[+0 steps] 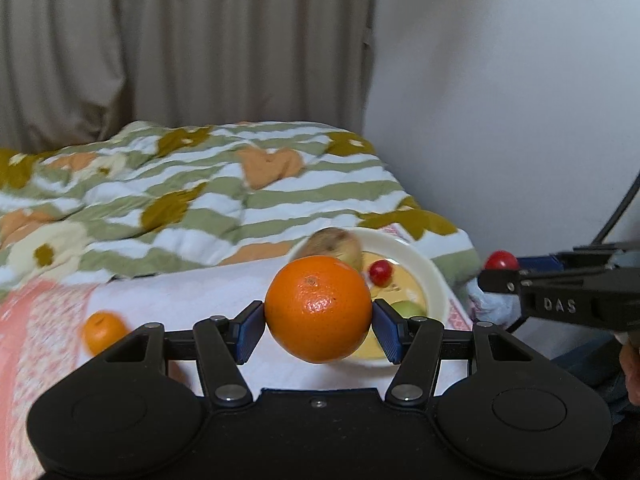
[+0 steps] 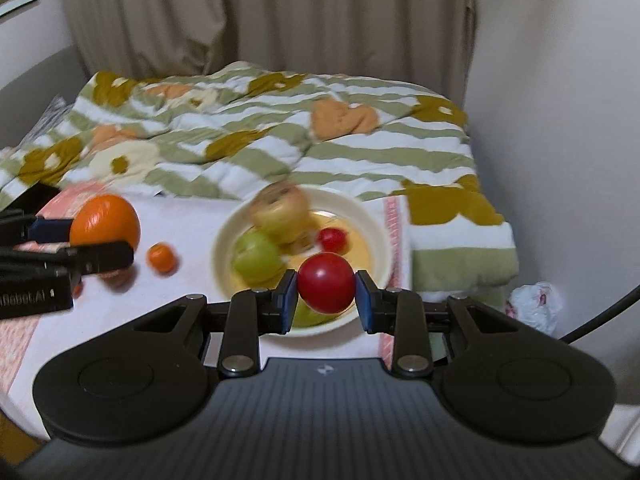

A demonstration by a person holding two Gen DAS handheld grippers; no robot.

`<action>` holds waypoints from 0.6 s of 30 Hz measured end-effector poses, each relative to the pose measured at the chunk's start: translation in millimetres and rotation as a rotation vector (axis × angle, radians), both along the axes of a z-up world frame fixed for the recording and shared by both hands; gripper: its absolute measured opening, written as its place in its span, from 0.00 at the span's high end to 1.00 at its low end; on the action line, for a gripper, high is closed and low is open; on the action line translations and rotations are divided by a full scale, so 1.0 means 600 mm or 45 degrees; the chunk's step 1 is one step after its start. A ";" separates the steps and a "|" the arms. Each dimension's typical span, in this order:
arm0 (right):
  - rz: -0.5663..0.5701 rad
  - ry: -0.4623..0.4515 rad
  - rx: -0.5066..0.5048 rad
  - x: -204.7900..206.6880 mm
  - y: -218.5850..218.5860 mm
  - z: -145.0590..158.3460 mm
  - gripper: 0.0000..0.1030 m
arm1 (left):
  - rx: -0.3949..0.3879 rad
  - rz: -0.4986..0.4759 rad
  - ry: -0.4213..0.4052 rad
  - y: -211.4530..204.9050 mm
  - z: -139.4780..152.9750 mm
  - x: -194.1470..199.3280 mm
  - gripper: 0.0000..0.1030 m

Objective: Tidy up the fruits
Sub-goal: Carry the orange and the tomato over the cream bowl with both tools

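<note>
My left gripper (image 1: 319,326) is shut on a large orange (image 1: 318,308) and holds it above the bed, just left of the cream plate (image 1: 434,280). My right gripper (image 2: 326,298) is shut on a red tomato (image 2: 326,282) over the plate's near rim (image 2: 380,272). The plate holds a brownish apple (image 2: 282,212), a green apple (image 2: 256,258) and a small red tomato (image 2: 333,239). A small mandarin (image 2: 162,257) lies on the white cloth left of the plate; it also shows in the left wrist view (image 1: 105,330). The held orange also shows in the right wrist view (image 2: 106,222).
A striped, flowered blanket (image 2: 280,128) is bunched behind and right of the plate. Curtains (image 2: 260,12) and a white wall (image 2: 560,80) stand behind. A crumpled plastic bag (image 2: 534,306) and a black cable (image 2: 604,312) lie off the bed's right side.
</note>
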State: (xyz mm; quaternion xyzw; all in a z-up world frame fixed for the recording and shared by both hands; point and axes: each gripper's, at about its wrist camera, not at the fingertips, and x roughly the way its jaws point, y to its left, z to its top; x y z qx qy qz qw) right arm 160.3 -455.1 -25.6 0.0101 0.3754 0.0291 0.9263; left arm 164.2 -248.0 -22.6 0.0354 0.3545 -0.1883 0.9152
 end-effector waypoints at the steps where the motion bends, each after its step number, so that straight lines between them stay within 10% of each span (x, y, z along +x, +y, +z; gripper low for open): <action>1: -0.023 0.004 0.005 0.011 -0.010 -0.002 0.55 | 0.010 -0.029 0.003 -0.012 -0.004 0.012 0.39; 18: -0.236 0.115 0.061 0.100 -0.098 -0.076 0.55 | 0.125 -0.339 0.171 -0.170 -0.109 0.157 0.39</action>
